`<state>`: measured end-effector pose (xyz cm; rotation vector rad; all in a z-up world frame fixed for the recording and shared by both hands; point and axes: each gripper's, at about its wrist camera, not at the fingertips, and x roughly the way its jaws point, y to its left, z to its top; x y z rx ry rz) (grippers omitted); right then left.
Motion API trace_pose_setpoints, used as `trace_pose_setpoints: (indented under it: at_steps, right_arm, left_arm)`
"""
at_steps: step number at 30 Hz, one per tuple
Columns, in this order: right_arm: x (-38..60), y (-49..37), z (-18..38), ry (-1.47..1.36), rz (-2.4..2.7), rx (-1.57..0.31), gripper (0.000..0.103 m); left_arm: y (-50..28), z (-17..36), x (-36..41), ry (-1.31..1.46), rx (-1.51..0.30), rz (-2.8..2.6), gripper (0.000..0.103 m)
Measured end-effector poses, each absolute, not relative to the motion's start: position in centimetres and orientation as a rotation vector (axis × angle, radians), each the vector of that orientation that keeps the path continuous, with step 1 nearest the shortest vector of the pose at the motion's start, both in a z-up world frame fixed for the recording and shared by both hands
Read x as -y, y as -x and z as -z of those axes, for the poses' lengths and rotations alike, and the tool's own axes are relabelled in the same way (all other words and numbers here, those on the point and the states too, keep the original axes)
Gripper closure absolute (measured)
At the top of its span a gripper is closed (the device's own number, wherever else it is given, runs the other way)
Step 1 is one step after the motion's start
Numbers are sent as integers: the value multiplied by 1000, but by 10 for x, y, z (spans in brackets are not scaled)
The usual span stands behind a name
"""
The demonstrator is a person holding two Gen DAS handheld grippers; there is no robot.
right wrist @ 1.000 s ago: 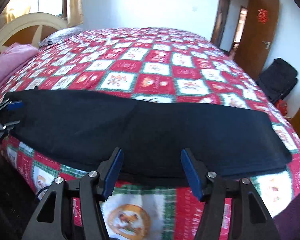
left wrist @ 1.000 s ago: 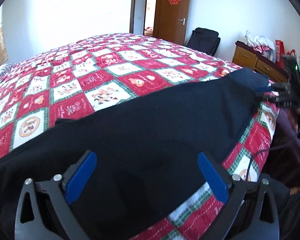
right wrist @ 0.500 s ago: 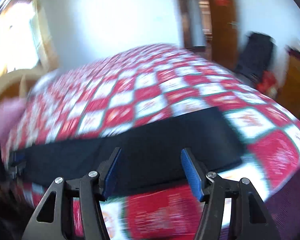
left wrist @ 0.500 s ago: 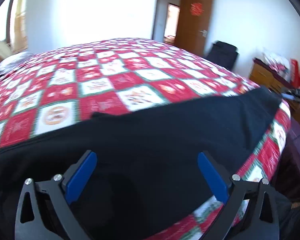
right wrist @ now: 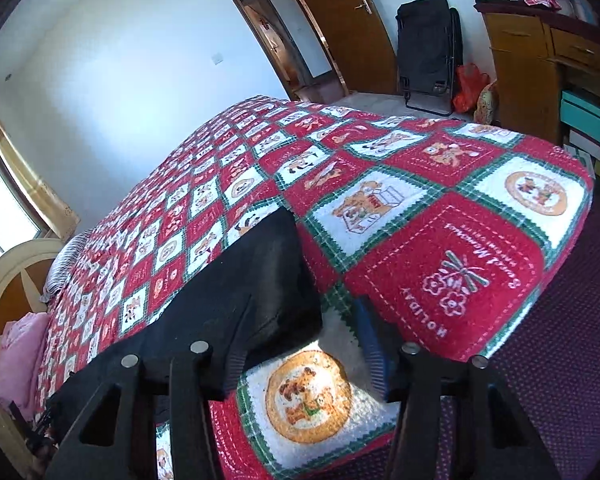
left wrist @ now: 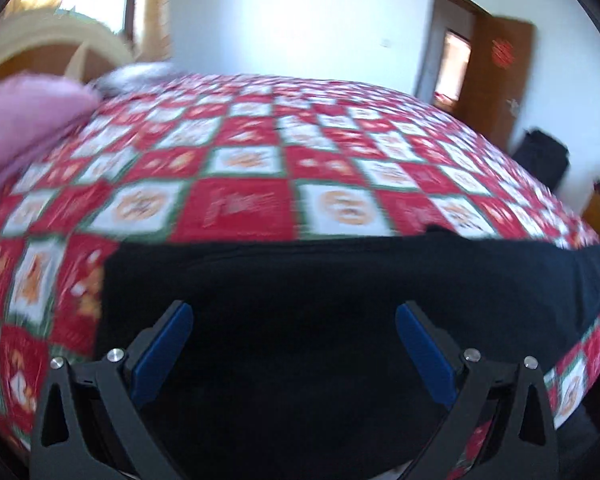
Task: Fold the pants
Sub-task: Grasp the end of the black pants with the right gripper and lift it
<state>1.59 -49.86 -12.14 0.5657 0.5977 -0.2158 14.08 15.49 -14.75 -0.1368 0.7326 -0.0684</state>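
Black pants (left wrist: 320, 280) lie in a long band along the near edge of a bed with a red, white and green patchwork quilt (left wrist: 240, 200). My left gripper (left wrist: 292, 344) is open just above one end of the pants, holding nothing. In the right wrist view the other end of the pants (right wrist: 256, 280) lies on the quilt (right wrist: 440, 240) near the bed's corner. My right gripper (right wrist: 300, 344) is open at that end: its left finger is over the black cloth, its right finger (right wrist: 374, 354) rests on the quilt beside it.
A pink blanket (left wrist: 24, 120) and a cream headboard (left wrist: 52, 40) are at the bed's head. A brown door (right wrist: 340, 20), a black folding chair (right wrist: 428, 40) and a wooden cabinet (right wrist: 540, 52) stand past the bed's foot. Dark purple carpet (right wrist: 560, 340) lies beside the bed.
Both grippers have swung apart along the pants: the left toward the headboard end, the right toward the foot end and lower, down to the cloth's corner. Both stayed open.
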Motion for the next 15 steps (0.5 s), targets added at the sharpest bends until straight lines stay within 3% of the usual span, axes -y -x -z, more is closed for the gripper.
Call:
trace_pose_setpoints:
  at_steps: [6,11,15]
  right_arm:
    - [500,-23,128,-652,151,-622,53]
    - [510,-29,135,-707,160,-620,65]
    - [516,-26,142,-755,122,-581,65]
  left_arm:
    - [-135,152,-187,210,-707,-11,0]
    - [-134,157,-191,196,-691,-41,0]
    - [-134,163,-199,208,-694,-60,0]
